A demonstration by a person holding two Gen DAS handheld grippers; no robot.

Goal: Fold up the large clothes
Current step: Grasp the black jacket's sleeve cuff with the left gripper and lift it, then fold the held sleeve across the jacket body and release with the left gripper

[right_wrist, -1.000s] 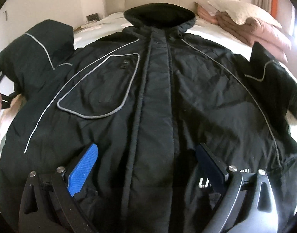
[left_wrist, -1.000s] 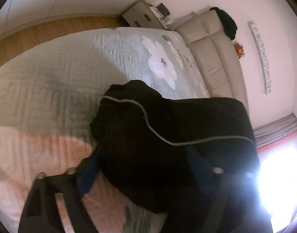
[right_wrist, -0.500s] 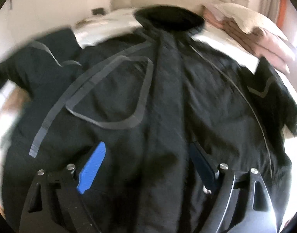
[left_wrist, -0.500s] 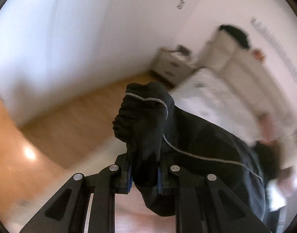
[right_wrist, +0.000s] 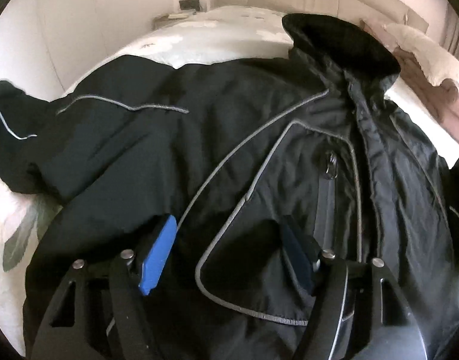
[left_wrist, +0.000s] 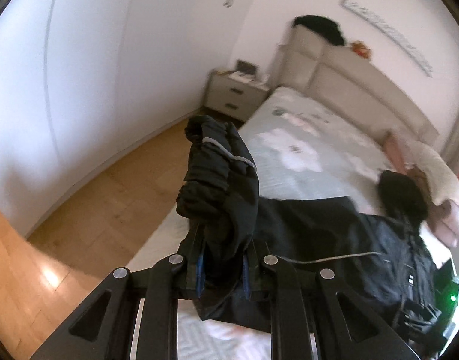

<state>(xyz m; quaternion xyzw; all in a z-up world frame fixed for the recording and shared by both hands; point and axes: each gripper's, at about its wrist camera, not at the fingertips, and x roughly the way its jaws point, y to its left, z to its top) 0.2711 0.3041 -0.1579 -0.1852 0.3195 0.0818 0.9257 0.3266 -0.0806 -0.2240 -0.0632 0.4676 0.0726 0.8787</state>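
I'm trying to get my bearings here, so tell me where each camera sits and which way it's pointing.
Left wrist: on the left gripper, facing along the bed toward the nightstand and headboard; its jaws clamp the jacket's sleeve cuff.
Right wrist: on the right gripper, low over the jacket front, facing its collar; jaws apart, holding nothing.
Shared: jacket, bed, folded blankets.

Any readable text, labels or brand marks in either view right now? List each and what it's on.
None can be read.
Small white mark on the black jacket: too small to read.
Long wall decoration above the bed: blurred; whether it carries letters cannot be told.
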